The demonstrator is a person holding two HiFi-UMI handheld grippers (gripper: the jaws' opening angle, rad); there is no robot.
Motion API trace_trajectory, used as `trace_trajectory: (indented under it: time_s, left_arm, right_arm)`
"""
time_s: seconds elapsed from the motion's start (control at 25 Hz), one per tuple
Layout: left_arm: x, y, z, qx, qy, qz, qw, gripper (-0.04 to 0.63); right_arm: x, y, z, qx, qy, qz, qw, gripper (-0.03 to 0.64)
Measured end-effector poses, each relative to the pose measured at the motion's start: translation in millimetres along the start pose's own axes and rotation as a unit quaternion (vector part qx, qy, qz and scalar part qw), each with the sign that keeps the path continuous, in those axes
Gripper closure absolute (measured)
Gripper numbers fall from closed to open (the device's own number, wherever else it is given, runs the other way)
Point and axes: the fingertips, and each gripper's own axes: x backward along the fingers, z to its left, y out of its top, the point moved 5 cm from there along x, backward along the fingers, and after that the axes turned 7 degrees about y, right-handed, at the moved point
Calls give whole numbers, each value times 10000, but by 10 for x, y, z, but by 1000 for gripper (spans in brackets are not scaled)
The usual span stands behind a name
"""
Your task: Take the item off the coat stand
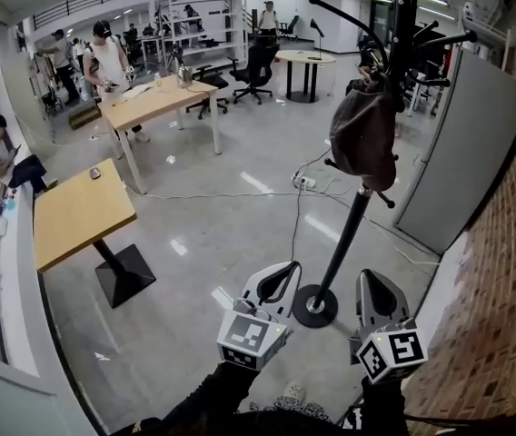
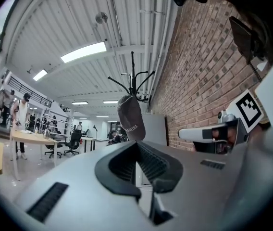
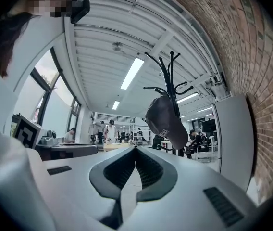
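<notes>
Clearly the item to fetch is the dark cap (image 1: 362, 134). It hangs from a peg of the coat stand (image 1: 347, 236), ahead of and well above both grippers, and slightly closer to the right gripper's line than to the left's. The left gripper (image 2: 136, 146) has its jaws pressed together with nothing between them, and the right gripper (image 3: 136, 150) is likewise clenched and empty. Both are held low, with the stand's round base (image 1: 315, 305) on the floor just ahead of and between them. The reach has not begun, so the step in hand looks to be bringing one gripper up to the cap. To do that well, I would spread the right gripper's jaws before it arrives. I would then raise it to the cap's lower edge and bite on the fabric, not on the peg behind it. The cap looks soft and should crumple, so a deep bite seems wiser than a pinch at the tips. The lift should go up and outward along the peg, since a straight pull toward the gripper could tip the stand. A brick wall (image 1: 503, 271) runs close on the right gripper's outer side, leaving little room there. The tables (image 1: 81, 212) lie well off beyond the left gripper.
</notes>
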Motion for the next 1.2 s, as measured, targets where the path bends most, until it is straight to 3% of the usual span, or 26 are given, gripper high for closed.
trace_trajectory:
  time_s: [0.4,0.72,1.2]
  left_arm:
    - [-818,70,-94,-154,94,-149,9997,587]
    - [-1247,128,-153,-12,59,-204,9998,586]
    - [-1797,201,13,-94,-293,-256,9992,586]
  right_arm:
    - [-308,57,-758,-16,78,-160,9998,607]
    - [-381,56,-1121,-39,131,-160,9998,607]
    - [-622,101,-1486,4,-352,-208,9992,607]
